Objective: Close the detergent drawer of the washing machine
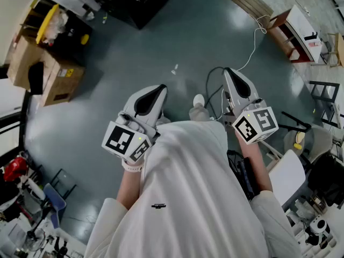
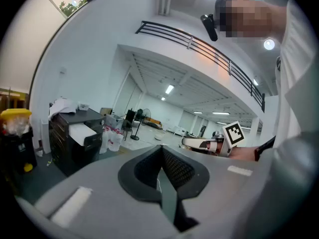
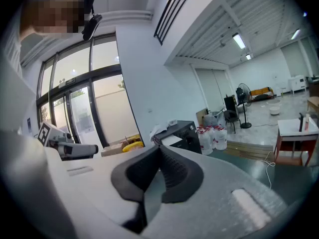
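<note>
No washing machine or detergent drawer shows in any view. In the head view a person in a white top holds both grippers out over a grey-green floor. The left gripper is shut with nothing between its jaws, and its own view shows its dark pads pressed together. The right gripper is also shut and empty, pads closed in its own view. Each gripper sees the other off to the side: the right gripper and the left gripper.
Cardboard boxes stand at the left, a black cabinet at the top. A red and white shelf and a white cable lie at the right. Water jugs sit by a black cabinet.
</note>
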The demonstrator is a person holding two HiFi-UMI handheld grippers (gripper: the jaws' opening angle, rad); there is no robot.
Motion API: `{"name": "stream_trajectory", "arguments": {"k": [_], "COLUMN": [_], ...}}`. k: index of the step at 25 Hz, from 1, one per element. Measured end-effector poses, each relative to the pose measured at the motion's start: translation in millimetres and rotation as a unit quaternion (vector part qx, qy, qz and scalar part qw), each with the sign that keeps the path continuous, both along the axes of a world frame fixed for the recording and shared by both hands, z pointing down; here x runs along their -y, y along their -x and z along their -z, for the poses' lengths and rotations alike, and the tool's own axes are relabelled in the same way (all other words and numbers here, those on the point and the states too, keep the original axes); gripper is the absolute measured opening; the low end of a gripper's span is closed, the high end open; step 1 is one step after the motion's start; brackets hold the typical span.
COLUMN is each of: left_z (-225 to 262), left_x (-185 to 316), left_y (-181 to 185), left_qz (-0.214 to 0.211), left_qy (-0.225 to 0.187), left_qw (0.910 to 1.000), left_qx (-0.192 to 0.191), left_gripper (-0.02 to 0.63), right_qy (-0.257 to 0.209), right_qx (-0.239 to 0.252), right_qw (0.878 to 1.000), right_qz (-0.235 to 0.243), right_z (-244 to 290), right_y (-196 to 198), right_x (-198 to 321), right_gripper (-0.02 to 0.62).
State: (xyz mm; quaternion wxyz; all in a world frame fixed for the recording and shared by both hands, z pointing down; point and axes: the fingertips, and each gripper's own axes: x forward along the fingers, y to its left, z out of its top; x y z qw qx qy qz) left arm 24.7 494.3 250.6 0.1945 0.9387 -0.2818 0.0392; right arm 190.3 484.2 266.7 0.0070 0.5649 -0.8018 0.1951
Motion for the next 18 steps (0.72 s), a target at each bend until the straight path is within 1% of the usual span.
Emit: {"name": "stream_trajectory", "arguments": {"k": [2, 5, 9, 13, 16, 18], "left_z": [1, -1, -9, -15, -20, -20], "left_x": [-2, -3, 3, 10, 17, 25], "left_y": [37, 90, 137, 159, 159, 152], "left_qz": [0.008, 0.022, 0.034, 0.032, 0.027, 0.023], "left_qy": [-0.003, -0.002, -0.005, 0.003, 0.012, 0.011], "left_qw": [0.9999, 0.9995, 0.9992, 0.9992, 0.9993, 0.9996], "left_qx": [-0.008, -0.021, -0.022, -0.025, -0.02, -0.009], "left_gripper": [0.017, 0.017, 0.017, 0.017, 0.017, 0.017], "right_qy": [0.005, 0.01, 0.018, 0.023, 0.027, 0.029], "right_qx": [-0.014, -0.021, -0.056, -0.046, -0.046, -0.044], "right_qw": [1.0, 1.0, 0.998, 0.998, 0.998, 0.998], "right_qz": [0.006, 0.018, 0.039, 0.039, 0.042, 0.039], "right_z": [-6, -13, -23, -29, -27, -26], "right_y": [36, 89, 140, 166, 173, 169], "right_x": [-1, -6, -14, -20, -21, -15], "right_gripper": [0.002, 0.002, 0.002, 0.002, 0.002, 0.002]}}
